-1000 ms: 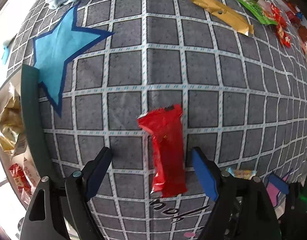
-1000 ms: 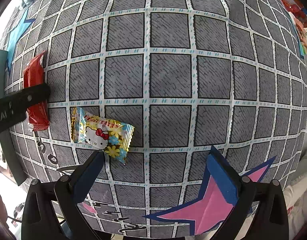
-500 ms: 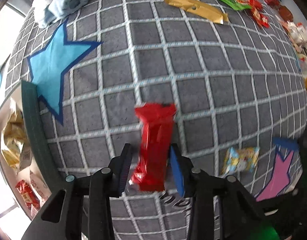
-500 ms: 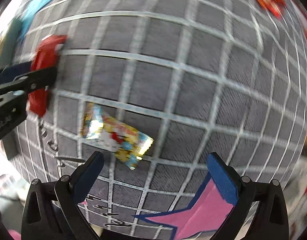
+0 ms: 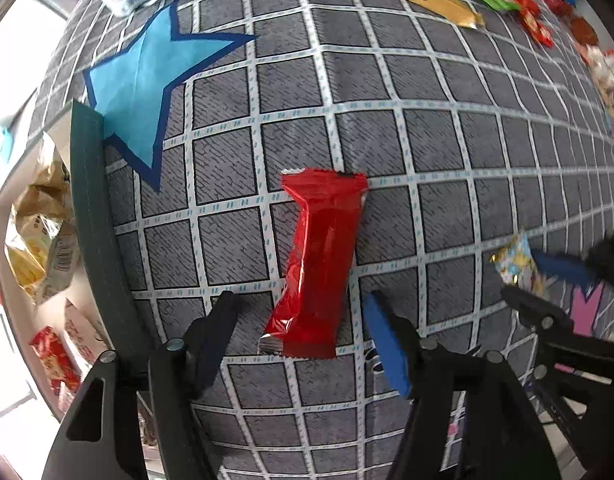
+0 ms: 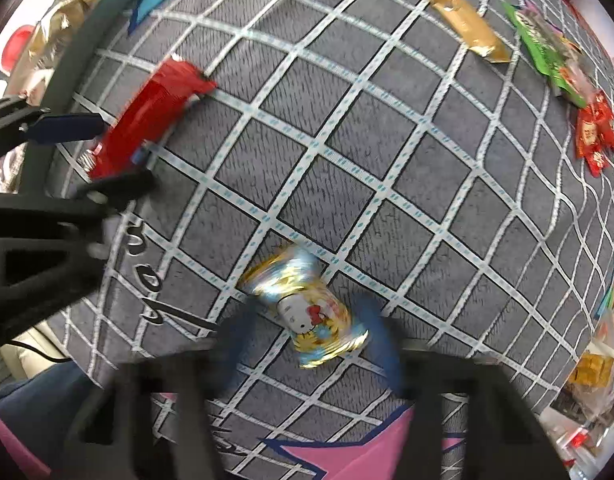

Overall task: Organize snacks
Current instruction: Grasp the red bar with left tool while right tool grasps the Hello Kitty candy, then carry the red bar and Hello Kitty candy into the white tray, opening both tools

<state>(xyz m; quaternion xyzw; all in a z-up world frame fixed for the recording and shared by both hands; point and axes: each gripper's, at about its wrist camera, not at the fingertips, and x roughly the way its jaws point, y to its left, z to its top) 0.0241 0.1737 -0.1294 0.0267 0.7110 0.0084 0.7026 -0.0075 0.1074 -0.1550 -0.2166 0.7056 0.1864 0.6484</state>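
In the left wrist view, our left tool stands spread, its fingers on either side of the lower end of the red bar with a gap on each side, touching nothing we can see; we judge it is lined up this way so that closing would catch the bar across its narrow width. The bar lies flat on the grid cloth, at the centre of this view, its long axis running from 12 to 6 o'clock. At 9 o'clock the box already holds wrappers, so we take it as the place for sorted snacks. At 3 o'clock the right tool straddles the small candy. In the right wrist view, our right tool is blurred, its fingers set on either side of the candy at 6 o'clock; whether they press it we cannot tell. The red bar lies at 10 o'clock between the left tool's fingers. More snacks, a gold pack among them, wait at 1 to 2 o'clock.
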